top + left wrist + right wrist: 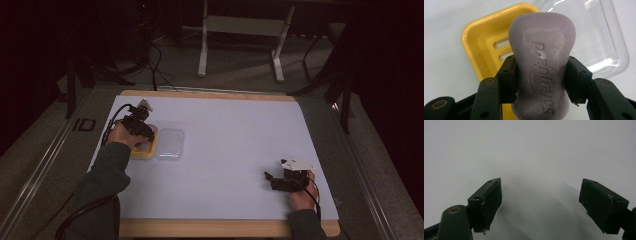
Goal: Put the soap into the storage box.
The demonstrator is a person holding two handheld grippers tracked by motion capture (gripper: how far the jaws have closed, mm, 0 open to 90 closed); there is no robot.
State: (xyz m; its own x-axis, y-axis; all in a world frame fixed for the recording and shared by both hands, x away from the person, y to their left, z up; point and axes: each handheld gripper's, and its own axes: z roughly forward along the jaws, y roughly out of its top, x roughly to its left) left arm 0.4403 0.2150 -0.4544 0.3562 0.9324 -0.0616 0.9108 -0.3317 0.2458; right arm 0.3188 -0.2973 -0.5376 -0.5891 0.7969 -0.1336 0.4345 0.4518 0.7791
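Note:
A lilac bar of soap [542,62] with embossed lettering is clamped by its waist between the jaws of my left gripper [541,80], which is shut on it. It hangs just above a yellow soap dish [481,42] with drain slots. In the high view the left gripper [145,137] sits over that yellow dish [150,152] at the left of the table. Beside the dish lies a clear plastic lid [169,144], whose far half lies to the right in the left gripper view [596,37]. My right gripper [541,202] stands open over bare white surface, near the front right [270,180].
A white mat [235,150] covers the wooden table top. Behind the table stand a metal frame's legs [240,40] and cables on the dark floor.

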